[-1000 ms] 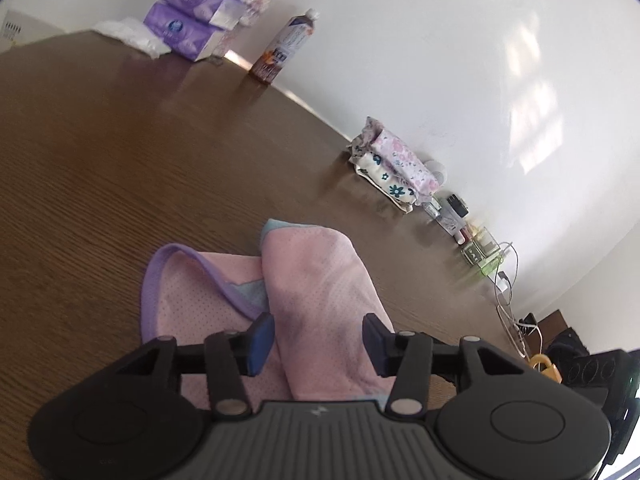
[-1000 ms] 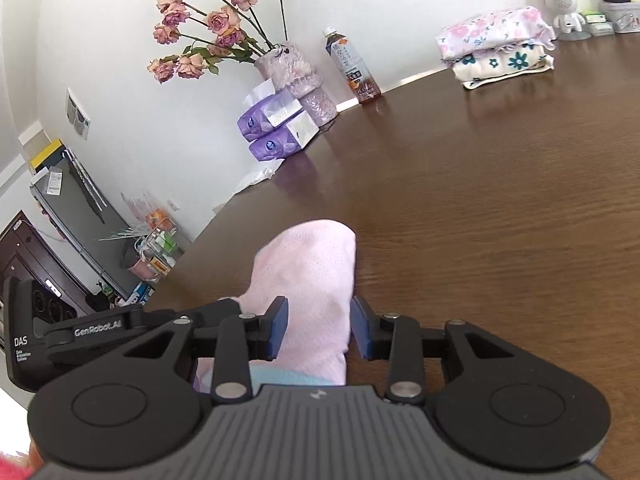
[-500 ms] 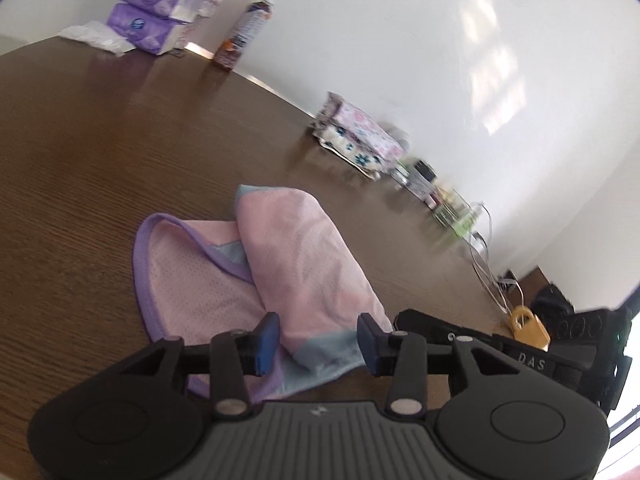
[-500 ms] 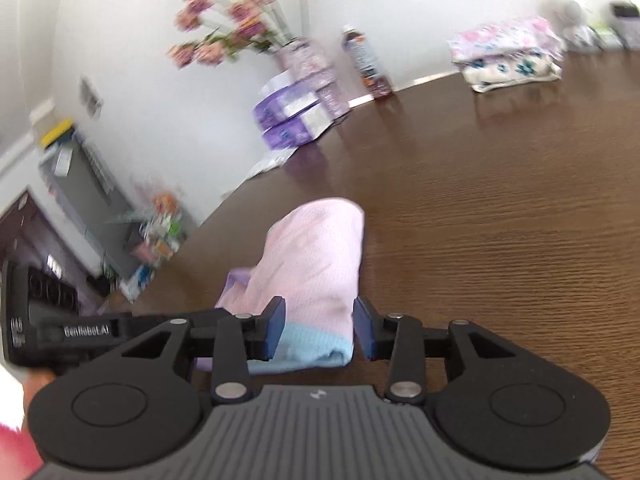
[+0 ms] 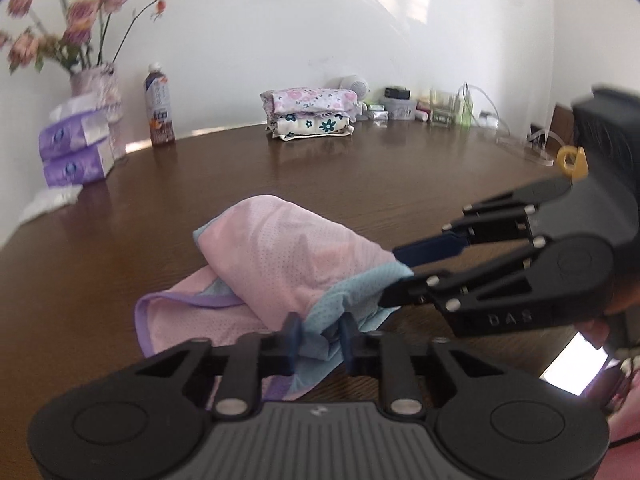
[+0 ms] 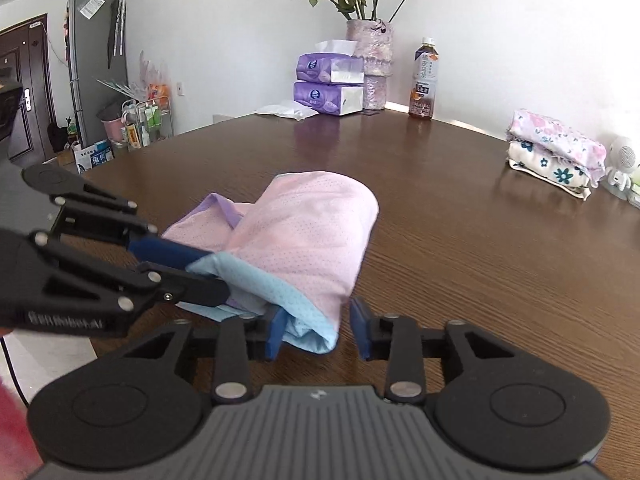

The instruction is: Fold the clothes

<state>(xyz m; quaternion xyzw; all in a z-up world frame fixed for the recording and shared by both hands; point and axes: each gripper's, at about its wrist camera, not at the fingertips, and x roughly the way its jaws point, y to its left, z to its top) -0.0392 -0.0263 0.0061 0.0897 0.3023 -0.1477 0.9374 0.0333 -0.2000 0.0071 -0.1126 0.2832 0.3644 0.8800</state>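
Both claws now at the blue hem | our left claw (image 5: pixel 316 336) has closed on the pink garment (image 5: pixel 280 256) | right claw (image 6: pixel 318 330) gapes, holding nothing | next fold can start

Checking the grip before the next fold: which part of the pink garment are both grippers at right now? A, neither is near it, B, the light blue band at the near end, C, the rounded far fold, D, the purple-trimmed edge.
B: the left gripper and the right gripper both straddle the light blue band of the pink garment.
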